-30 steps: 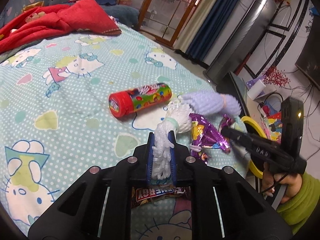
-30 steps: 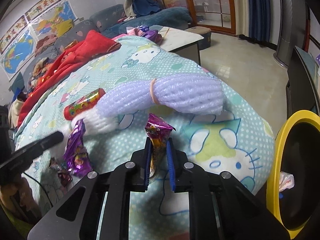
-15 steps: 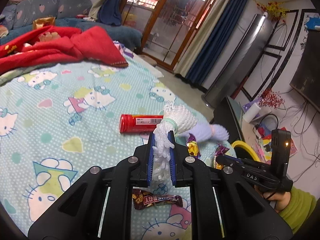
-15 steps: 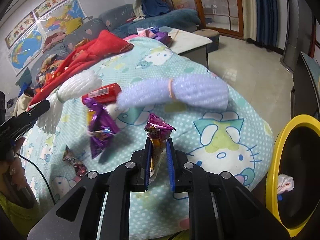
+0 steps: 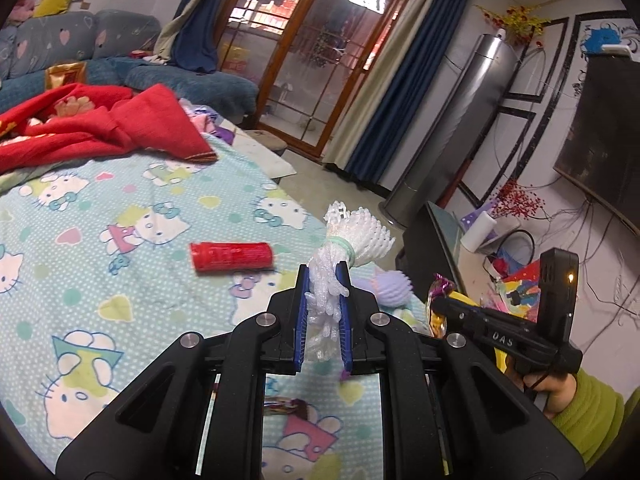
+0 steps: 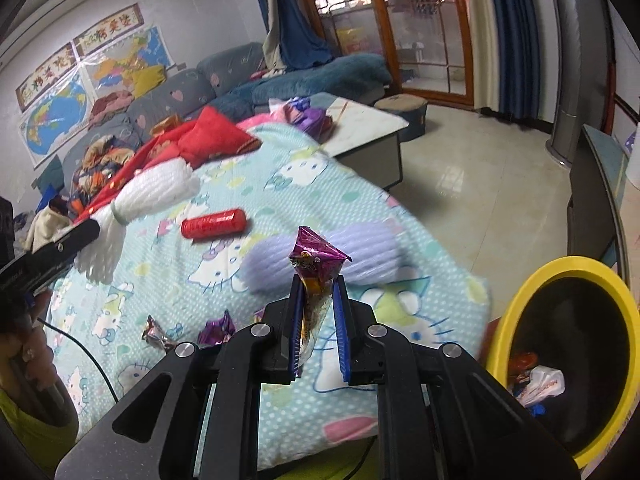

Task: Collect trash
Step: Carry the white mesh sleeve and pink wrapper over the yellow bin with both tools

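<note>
My left gripper (image 5: pixel 323 276) is shut on a white foam net (image 5: pixel 352 236) and holds it above the bed; it also shows in the right wrist view (image 6: pixel 160 188). My right gripper (image 6: pixel 318 284) is shut on a purple snack wrapper (image 6: pixel 318 258), lifted over the bed's corner. A red candy tube (image 5: pixel 231 255) and a lilac foam net (image 6: pixel 360 252) lie on the Hello Kitty sheet (image 5: pixel 120 240). Small wrappers (image 6: pixel 216 330) lie near the bed's front. A yellow-rimmed bin (image 6: pixel 560 276) with trash inside stands low at the right.
A red blanket (image 5: pixel 100 128) lies at the bed's far side. A sofa (image 6: pixel 240 76), a low table (image 6: pixel 360 124) and tiled floor (image 6: pixel 480 184) are beyond. A dark cabinet (image 6: pixel 592 208) stands behind the bin.
Both grippers have risen with their loads. The right wrist view has swung so the bin shows more fully. The large purple wrapper seen by the left gripper is no longer visible.
</note>
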The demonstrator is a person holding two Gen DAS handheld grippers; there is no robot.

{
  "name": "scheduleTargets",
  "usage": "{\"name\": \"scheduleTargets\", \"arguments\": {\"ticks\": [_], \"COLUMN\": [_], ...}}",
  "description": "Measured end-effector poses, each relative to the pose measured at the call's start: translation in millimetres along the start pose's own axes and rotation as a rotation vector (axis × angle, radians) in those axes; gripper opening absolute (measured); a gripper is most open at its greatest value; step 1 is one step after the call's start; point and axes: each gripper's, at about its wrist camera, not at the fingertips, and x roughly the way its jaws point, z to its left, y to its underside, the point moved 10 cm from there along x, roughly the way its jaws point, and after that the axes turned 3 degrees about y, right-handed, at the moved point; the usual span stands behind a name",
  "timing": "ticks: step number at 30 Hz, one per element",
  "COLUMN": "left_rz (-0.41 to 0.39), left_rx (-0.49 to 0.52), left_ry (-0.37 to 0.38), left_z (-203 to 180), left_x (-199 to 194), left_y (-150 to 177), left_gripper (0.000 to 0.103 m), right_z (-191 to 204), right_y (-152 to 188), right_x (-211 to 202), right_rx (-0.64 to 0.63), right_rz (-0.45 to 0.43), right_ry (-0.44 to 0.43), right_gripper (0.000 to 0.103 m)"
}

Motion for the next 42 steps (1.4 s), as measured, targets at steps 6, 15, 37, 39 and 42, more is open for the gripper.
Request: {"name": "scheduleTargets", "arguments": {"ticks": [6,15,37,39,42], "left_rz": [0.008,0.035,0.139,0.15,0.164], "left_rx": [0.039,0.09,0.237,0.253,0.274], "left_ry": [0.039,0.085,0.195,0.202,0.215], "left_z": [-28.1,-63.1,-154.3,-161.5,-171.8], "left_x": [7.0,24.0,70.8,75.5,81.2], "left_y": [4.8,12.2,48.5,52.9,58.0], "left_gripper": [0.008,0.008,0.008,0.008,0.008], "right_z": [-21.3,-58.9,-147.8,-156.3,-170.1], "right_y": [-7.3,-14.7,-9.5,-8.3,-6.5], "right_x": [-16.1,-36.1,-76.4,-79.9,-85.3], "right_rx": [0.04,0.102,0.254,0.266,0.284], "right_rz": [-0.037,-0.09,-0.185,-0.191,-0.2], "right_ry": [0.025,0.076,0.205,0.22,0.242], "right_gripper": [0.014,0.014,0.014,0.014,0.014]}}
